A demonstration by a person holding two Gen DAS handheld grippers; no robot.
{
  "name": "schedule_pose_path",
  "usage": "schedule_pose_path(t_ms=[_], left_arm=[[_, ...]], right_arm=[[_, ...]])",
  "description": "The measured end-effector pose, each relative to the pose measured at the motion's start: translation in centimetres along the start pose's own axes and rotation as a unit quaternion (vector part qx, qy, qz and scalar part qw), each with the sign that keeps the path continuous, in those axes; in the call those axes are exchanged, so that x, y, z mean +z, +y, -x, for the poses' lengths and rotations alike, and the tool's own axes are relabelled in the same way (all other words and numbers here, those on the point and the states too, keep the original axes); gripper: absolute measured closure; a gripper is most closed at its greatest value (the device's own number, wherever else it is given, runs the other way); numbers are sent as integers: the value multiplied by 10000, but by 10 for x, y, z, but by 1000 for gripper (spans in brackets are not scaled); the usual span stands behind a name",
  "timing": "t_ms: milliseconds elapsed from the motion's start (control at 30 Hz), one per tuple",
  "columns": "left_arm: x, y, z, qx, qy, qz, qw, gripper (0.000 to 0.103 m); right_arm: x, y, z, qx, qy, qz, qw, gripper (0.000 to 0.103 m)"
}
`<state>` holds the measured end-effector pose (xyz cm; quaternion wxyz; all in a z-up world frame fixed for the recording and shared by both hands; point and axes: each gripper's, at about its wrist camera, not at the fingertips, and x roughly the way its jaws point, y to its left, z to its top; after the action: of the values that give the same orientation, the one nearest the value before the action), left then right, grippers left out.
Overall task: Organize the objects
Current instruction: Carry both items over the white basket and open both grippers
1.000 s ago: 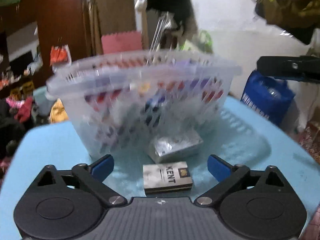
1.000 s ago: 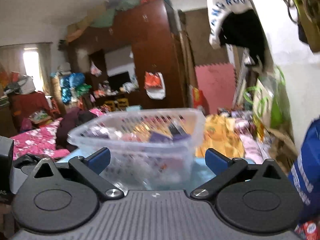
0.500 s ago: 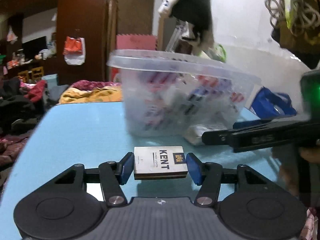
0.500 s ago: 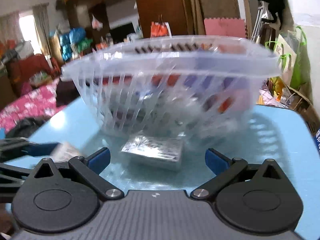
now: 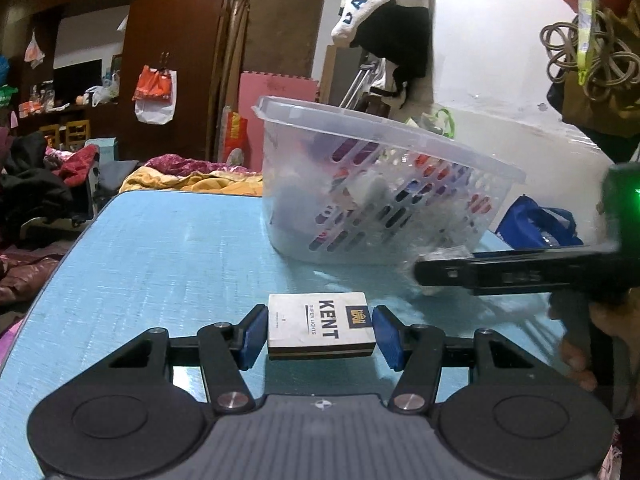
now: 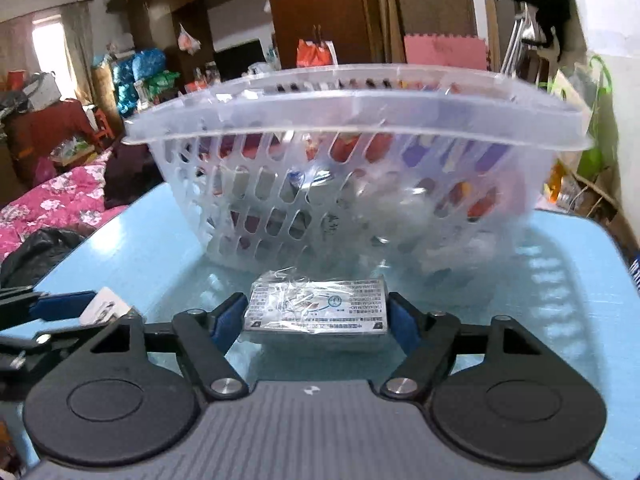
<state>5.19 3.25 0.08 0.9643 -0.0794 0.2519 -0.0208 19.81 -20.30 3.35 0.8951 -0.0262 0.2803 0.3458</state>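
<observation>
Pale blue tabletop (image 5: 168, 240) carries everything I care about here: a clear slotted plastic basket (image 6: 352, 152), already part full of colourful packs, stands at the far side, and each pack I am after lies just on my side of it. My left gripper (image 5: 320, 334) has its blue fingers (image 5: 254, 334) pressed on the short ends of a white pack (image 5: 320, 330) printed "KENT SUPER LIGHTS", its long axis running straight across from finger to finger. My right gripper (image 6: 316, 320) has just been closing its jaws about a silvery cellophane-wrapped pack (image 6: 316, 312), which also lies crosswise between the fingers; the pads look to be at its ends, though I cannot tell that they grip it firmly (the small print on it is too fine to read). From both grippers the basket lies dead ahead and its rim stands higher, so I judge each pack must be lifted over that rim. A hanging garment behind shows the letters "ANGROU".
</observation>
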Motion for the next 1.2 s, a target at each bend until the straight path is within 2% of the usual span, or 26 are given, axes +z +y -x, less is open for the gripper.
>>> schedule_pose_path(t_ms=[167, 267, 367, 467, 533, 600, 667, 733, 800, 867, 900, 933, 967, 1100, 1167, 1200], left_arm=[[-5, -11, 18, -245, -170, -25, 9996, 42], [5, -22, 36, -386, -535, -51, 9978, 42], [37, -33, 49, -396, -883, -169, 9952, 42], [88, -41, 51, -485, -1196, -202, 9914, 42], [129, -47, 38, -349, -1285, -258, 9908, 42], [162, -50, 17, -199, -1153, -211, 9929, 42], [188, -51, -9, -83, -958, -189, 9952, 42], [202, -49, -34, 147, -729, -120, 9972, 42], [209, -46, -55, 278, -548, -74, 9981, 42], [208, -42, -68, 420, -471, -10, 9980, 36], [208, -39, -73, 475, -449, 25, 9979, 19], [207, -36, -77, 528, -418, 68, 9977, 8], [205, -32, -79, 591, -382, 78, 9975, 6], [197, -28, -70, 554, -502, -36, 9972, 4], [193, -27, -56, 550, -685, 21, 9961, 3], [191, -27, -49, 538, -771, 20, 9956, 3]], right_arm=[[-11, -8, 72, 325, -795, -85, 9963, 26], [-2, -8, 110, 354, -1446, 54, 9888, 26], [22, -3, 127, 295, -1762, 276, 9835, 25], [61, -3, 129, 298, -2031, 412, 9778, 25], [89, -3, 117, 166, -1989, 578, 9782, 25], [111, -4, 97, 76, -1971, 663, 9781, 25], [124, -9, 78, 16, -1834, 795, 9798, 25], [118, -13, 68, -114, -1692, 902, 9814, 25], [115, -16, 57, -174, -1567, 994, 9825, 24], [111, -18, 50, -238, -1516, 995, 9831, 20], [111, -20, 47, -292, -1542, 957, 9830, 14], [109, -20, 48, -306, -1590, 947, 9823, 10], [108, -20, 50, -294, -1655, 974, 9810, 4], [105, -20, 63, -158, -1754, 998, 9793, 4], [108, -23, 68, -141, -1763, 919, 9799, 4], [106, -22, 76, -86, -1803, 871, 9797, 0]])
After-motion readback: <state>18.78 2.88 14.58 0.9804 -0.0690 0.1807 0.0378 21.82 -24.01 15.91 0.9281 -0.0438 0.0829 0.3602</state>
